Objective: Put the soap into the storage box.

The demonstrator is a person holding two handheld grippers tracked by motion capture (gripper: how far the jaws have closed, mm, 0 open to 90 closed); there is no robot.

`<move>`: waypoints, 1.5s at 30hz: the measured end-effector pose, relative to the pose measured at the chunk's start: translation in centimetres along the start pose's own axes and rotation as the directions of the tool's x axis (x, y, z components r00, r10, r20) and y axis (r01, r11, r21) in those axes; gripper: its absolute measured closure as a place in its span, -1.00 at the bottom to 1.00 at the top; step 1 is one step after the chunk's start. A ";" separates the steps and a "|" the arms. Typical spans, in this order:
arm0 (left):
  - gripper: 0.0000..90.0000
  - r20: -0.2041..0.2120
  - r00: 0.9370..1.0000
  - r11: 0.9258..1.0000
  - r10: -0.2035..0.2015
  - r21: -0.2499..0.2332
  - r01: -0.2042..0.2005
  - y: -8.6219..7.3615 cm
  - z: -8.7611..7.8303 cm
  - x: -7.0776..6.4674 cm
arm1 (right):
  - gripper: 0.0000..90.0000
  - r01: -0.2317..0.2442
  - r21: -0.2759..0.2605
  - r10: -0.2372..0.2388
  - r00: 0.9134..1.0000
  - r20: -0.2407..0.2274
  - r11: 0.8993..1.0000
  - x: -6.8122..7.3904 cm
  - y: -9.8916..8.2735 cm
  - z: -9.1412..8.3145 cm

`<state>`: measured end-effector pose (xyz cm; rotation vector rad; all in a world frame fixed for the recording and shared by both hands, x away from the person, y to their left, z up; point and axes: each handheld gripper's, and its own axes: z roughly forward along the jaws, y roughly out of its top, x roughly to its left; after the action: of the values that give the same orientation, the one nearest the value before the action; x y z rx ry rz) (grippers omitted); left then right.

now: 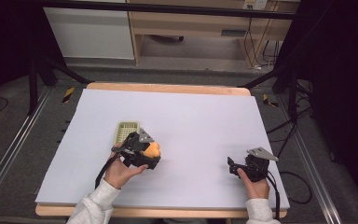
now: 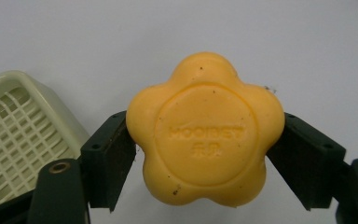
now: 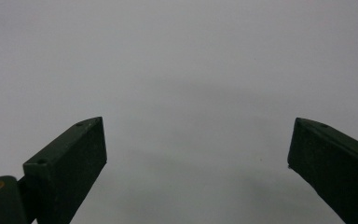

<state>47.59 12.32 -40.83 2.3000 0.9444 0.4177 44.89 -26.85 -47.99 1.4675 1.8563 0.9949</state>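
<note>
I've got the flower-shaped orange soap (image 2: 205,130) clamped between the jaws of my left gripper (image 1: 145,154), just beside the pale slotted soap dish (image 1: 126,130) on the white table (image 1: 191,121), while my right gripper (image 3: 198,158) idles with its jaws spread wide over bare tabletop. My worry is the grip: the pads bear only on two rounded lobes, so the slick bar could twist or squirt out, and land on the dish's rim instead of inside

Table surface, one item resting on it.
Wooden table (image 1: 168,87) covered by white sheet (image 1: 191,121); pale green slatted soap dish (image 1: 126,131) lies on the sheet, left of centre.
</note>
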 end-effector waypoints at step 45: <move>-0.45 -0.124 0.984 0.992 -0.130 -0.010 0.129 1.0 -2.5 7.3 | -0.88 0.002 -0.017 -0.002 1.000 0.006 1.000 0.1 0.0 0.0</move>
<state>51.94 18.02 -37.91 2.2158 1.1472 0.5113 44.88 -26.73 -47.98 1.4567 1.8404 1.0023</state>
